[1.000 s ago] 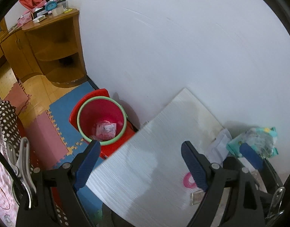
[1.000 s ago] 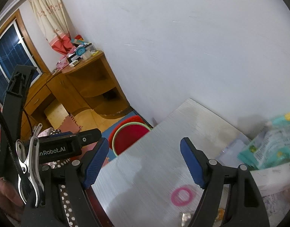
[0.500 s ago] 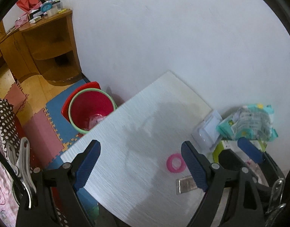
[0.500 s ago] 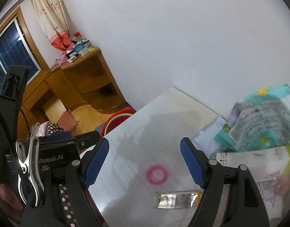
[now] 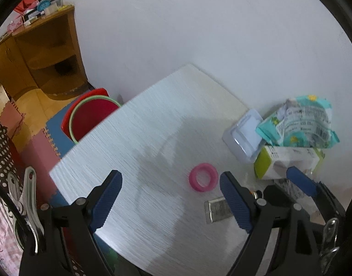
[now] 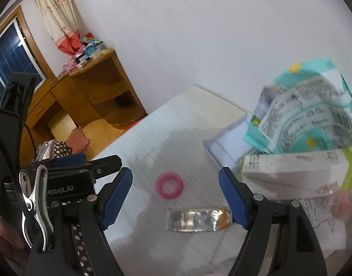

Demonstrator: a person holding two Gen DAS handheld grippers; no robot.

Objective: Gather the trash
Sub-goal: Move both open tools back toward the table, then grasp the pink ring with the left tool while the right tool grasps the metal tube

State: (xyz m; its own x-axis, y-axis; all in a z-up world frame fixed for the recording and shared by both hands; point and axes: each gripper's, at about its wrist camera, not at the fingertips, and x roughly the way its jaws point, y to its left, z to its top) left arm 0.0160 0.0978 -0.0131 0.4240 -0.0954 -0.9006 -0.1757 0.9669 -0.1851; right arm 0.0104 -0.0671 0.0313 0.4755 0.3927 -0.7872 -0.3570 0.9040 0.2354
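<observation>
The table [image 5: 153, 138] has a pale, matt top with a fine brushed grain. On it the pink ring [image 5: 203, 177] looks like smooth plastic, and the flat wrapper [image 6: 199, 218], lower centre, is shiny crinkled foil. At right, the teal pack [image 6: 313, 110] is glossy, creased plastic film above a matt card box [image 6: 290, 170]. The pads [image 6: 117, 195] are ribbed blue rubber on matt black plastic arms; a polished metal clip [image 6: 35, 202] gleams lower left. The shelf [image 5: 49, 53], upper left, is varnished wood; the bin [image 5: 91, 117] is smooth red plastic.
</observation>
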